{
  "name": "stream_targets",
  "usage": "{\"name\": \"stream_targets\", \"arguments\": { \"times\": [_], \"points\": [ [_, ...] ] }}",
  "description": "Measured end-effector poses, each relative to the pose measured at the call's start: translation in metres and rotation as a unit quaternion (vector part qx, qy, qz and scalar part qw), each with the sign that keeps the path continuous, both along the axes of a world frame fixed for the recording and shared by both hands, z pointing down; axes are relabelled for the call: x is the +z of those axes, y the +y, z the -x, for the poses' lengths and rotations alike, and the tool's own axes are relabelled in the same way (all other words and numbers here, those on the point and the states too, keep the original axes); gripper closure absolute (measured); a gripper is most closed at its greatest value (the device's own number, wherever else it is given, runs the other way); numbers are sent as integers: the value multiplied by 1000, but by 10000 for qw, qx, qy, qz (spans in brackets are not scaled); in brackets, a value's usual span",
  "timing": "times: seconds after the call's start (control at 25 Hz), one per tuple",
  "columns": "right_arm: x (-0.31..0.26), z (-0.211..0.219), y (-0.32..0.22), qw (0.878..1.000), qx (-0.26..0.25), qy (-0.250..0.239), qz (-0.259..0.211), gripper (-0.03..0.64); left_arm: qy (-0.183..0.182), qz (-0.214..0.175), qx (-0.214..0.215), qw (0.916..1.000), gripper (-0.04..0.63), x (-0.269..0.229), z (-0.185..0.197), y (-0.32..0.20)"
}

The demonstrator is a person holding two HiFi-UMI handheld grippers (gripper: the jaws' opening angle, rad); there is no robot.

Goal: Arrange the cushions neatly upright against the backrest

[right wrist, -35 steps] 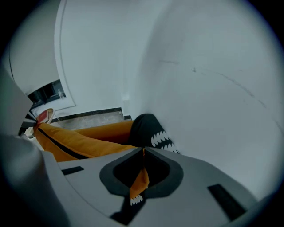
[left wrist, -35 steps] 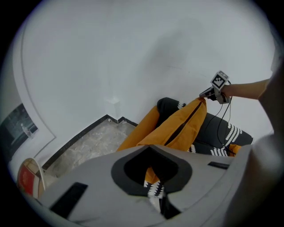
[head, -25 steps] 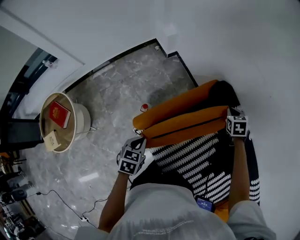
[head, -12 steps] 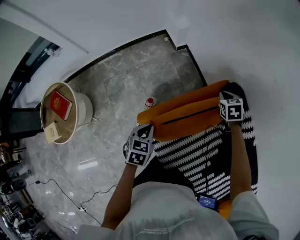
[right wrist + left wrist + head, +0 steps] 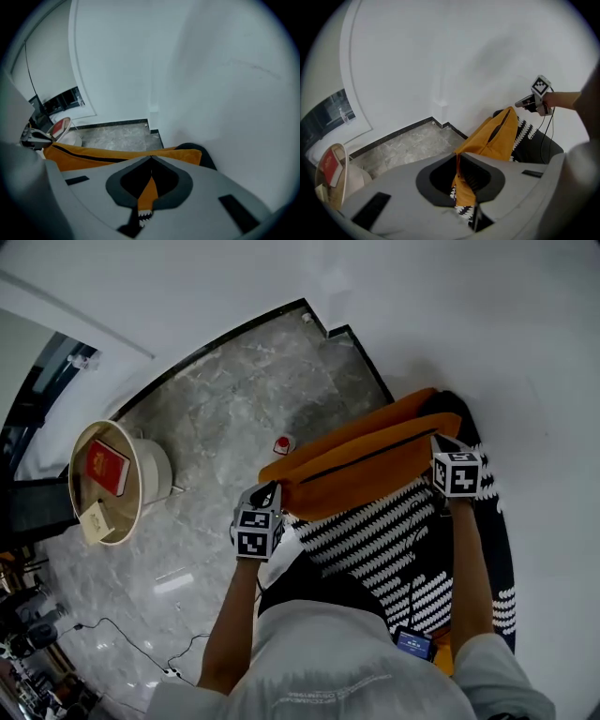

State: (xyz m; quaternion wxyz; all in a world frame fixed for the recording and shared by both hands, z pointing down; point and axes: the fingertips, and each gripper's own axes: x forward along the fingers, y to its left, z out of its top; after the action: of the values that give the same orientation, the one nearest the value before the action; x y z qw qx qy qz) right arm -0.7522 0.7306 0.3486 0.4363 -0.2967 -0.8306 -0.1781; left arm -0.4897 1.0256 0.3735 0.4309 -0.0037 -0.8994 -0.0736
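"Where's the cushion?"

"You've got the orange cushion [image 5: 366, 470] stretched between both grippers, against the white wall, above the dark chair [image 5: 457, 407]. It's soft cloth, long and sagging."

"My jaws?"

"Your right gripper [image 5: 441, 440] is clenched on one corner. Your left gripper [image 5: 270, 491] has just been opening its jaws, and the other corner lies loose between them. The head view gives the zip as a thin black line. The left gripper view shows it gaping."
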Motion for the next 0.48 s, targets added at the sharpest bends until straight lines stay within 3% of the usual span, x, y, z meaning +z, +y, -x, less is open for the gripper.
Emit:
{"name": "stream_targets", "arguments": {
  "times": [0.16,0.32,0.48],
  "points": [
    [-35,-34,-19,9982,325,-73,506,614,-51,-44,93,9999,498,-8,-5,-2],
    [-53,-65,-45,9951,652,-184,719,614,-219,-45,74,9997,472,-20,-4,2],
    [-67,-96,-82,9902,1131,-272,776,614,-382,650,471,9960,466,-41,-2,1]
  ]
}}
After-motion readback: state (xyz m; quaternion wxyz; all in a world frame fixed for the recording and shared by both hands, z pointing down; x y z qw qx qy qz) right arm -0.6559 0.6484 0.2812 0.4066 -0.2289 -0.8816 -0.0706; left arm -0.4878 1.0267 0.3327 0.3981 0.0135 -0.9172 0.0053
